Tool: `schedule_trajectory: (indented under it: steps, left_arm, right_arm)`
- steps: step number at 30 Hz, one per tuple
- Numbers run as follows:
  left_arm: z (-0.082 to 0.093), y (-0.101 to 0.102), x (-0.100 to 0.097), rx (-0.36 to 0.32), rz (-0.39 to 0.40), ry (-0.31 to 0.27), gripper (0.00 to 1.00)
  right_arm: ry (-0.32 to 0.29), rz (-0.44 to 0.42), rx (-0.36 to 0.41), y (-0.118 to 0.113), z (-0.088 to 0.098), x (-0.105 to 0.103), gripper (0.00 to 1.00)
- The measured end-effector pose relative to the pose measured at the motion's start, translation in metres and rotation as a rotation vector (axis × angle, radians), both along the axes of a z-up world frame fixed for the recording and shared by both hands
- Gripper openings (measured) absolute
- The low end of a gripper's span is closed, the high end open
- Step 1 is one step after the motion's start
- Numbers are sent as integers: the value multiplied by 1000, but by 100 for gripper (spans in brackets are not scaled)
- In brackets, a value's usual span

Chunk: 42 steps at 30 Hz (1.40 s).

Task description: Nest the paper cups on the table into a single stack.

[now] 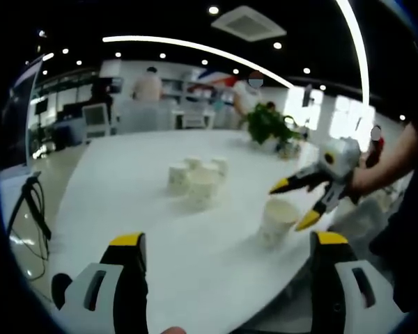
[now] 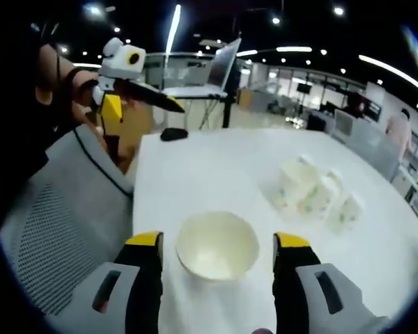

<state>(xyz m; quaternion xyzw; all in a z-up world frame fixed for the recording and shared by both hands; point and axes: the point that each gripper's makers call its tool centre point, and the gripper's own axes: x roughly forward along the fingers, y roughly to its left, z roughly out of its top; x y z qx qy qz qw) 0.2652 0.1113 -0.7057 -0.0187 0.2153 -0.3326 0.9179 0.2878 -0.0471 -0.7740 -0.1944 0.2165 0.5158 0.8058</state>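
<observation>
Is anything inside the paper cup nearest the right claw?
The nearest paper cup stands upright and open; its visible interior looks empty and white. The inner wall nearest the camera is hidden by the rim. The right claw is open around it.

On the table (image 2: pixel 195 167), a lone paper cup (image 2: pixel 217 245) stands nearer the edge, a cluster of cups (image 2: pixel 317 191) farther in from it, and a potted plant (image 1: pixel 268 125) beyond the cluster.

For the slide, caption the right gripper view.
Open right gripper straddles a paper cup; more cups wait beyond.
</observation>
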Motion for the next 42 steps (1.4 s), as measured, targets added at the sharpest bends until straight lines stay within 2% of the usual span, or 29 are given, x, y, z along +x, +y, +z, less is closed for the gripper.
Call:
schedule_trajectory:
  steps: [5, 14, 17, 29, 42]
  left_arm:
    - [1, -1, -1, -1, 0, 0, 97]
    - [1, -2, 0, -5, -2, -2, 97]
    - [0, -2, 1, -5, -3, -1, 97]
    - [-3, 1, 5, -8, -7, -3, 97]
    - [-3, 1, 6, -2, -13, -5, 97]
  right_arm:
    - [6, -23, 22, -4, 3, 3, 63]
    - [-14, -104, 101, -13, 27, 13, 67]
    - [-3, -142, 122, -19, 29, 18, 68]
    - [-39, -262, 161, -43, 44, 45, 74]
    - [-89, -360, 150, -78, 55, 70, 79]
